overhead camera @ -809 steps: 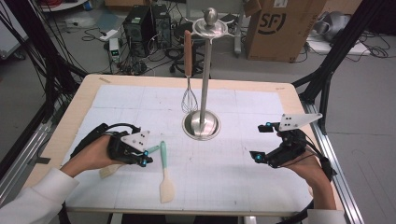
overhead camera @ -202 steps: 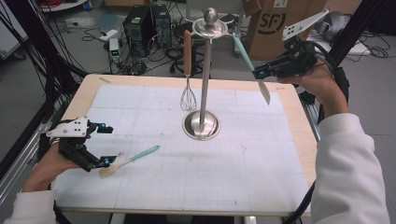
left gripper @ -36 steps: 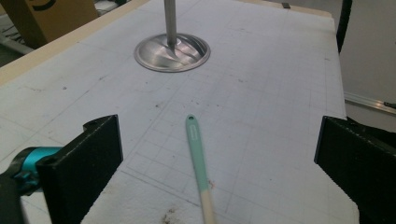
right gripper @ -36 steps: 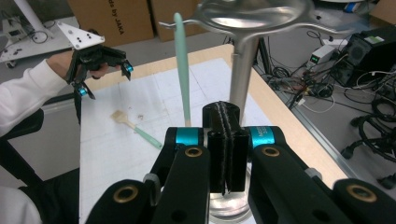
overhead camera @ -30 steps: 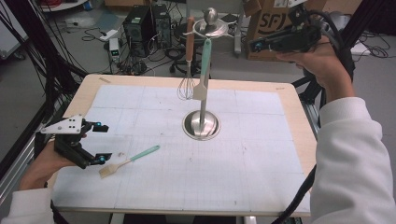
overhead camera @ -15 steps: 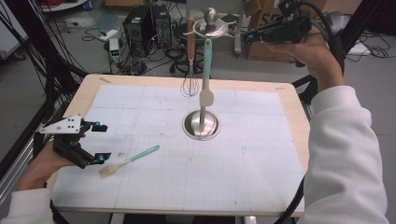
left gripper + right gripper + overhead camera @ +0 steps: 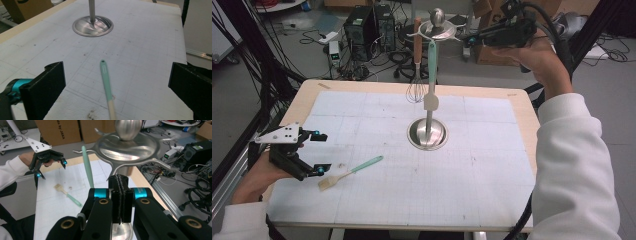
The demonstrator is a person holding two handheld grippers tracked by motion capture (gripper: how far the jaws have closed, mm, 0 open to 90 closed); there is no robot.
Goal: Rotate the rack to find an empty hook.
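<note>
The right tongs (image 7: pixel 469 40) are held up beside the top of the utensil stand (image 7: pixel 428 132), jaws pressed together with nothing between them; a teal spatula (image 7: pixel 431 75) hangs from one of the stand's hooks, a whisk (image 7: pixel 416 70) from another; the left tongs (image 7: pixel 318 152) rest low at the tabletop's (image 7: pixel 492 200) near left edge, jaws spread wide and empty; a teal-handled brush (image 7: pixel 349 172) lies flat just beside them, its handle pointing toward the stand.
</note>
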